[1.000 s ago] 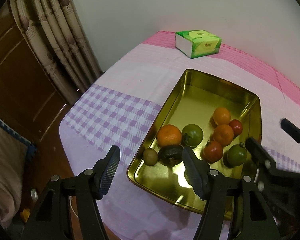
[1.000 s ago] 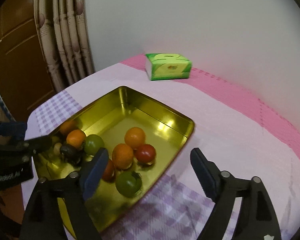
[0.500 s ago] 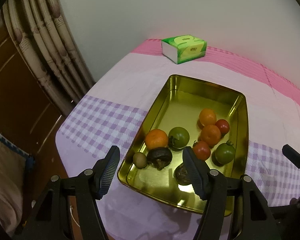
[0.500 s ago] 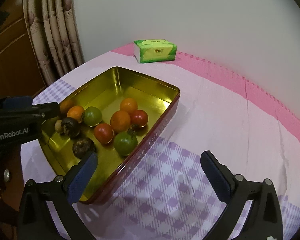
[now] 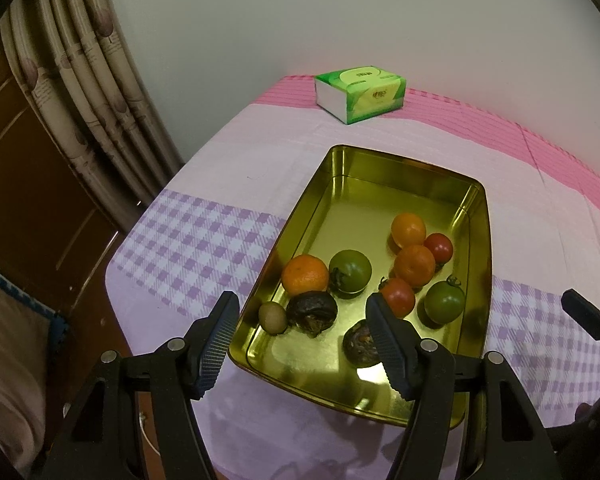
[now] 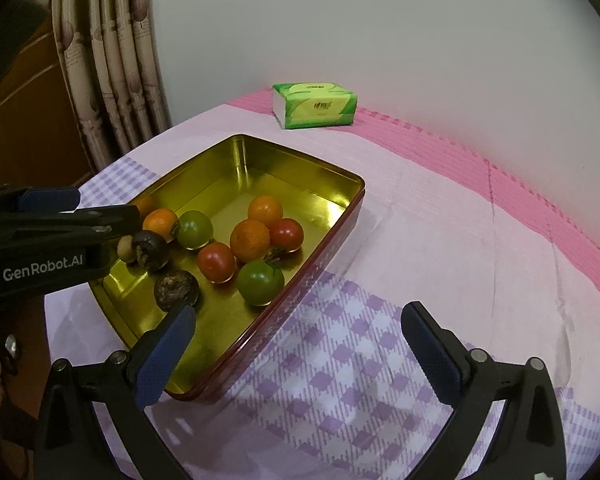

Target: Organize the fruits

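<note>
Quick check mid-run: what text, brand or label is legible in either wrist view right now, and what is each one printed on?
"GenRobot.AI": white lettering on the side of the left gripper, seen in the right wrist view.
Tissue pack: green print with a logo, too small and blurred to read in either view.
Tin tray: faint gold marking along its red outer wall, not legible.
Nothing else readable.

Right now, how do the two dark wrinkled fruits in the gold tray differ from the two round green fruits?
The dark wrinkled fruits are brownish-black, rough and matte; the round green fruits are smooth and glossy. The dark ones lie toward the near end of the gold metal tray, near the left hand-held gripper; the green ones lie farther in, among orange and red fruits. All four rest loose on the tray floor.
</note>
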Motion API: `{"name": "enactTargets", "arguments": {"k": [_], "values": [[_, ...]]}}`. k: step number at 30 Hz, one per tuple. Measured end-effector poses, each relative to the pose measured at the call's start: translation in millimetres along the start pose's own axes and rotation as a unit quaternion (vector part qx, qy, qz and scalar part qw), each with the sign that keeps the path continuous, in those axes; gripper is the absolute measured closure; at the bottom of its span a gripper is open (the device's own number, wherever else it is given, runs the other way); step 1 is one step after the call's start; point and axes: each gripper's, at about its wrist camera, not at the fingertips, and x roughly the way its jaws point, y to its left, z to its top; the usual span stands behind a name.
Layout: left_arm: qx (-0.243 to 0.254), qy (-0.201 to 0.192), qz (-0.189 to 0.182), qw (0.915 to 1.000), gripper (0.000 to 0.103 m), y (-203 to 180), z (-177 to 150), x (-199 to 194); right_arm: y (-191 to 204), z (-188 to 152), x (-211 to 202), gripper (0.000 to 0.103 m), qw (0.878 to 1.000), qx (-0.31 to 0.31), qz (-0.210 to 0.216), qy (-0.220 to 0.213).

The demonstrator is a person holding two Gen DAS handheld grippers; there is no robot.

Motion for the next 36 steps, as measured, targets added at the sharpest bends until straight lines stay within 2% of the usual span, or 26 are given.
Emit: {"name": "enactTargets", "arguments": {"k": [36], "values": [[0.001, 0.003, -0.004, 1.0, 0.036, -2.3, -1.5, 2.2, 1.7, -1.9, 0.5, 0.001, 1.0, 0.004, 0.006, 0.004]]}}
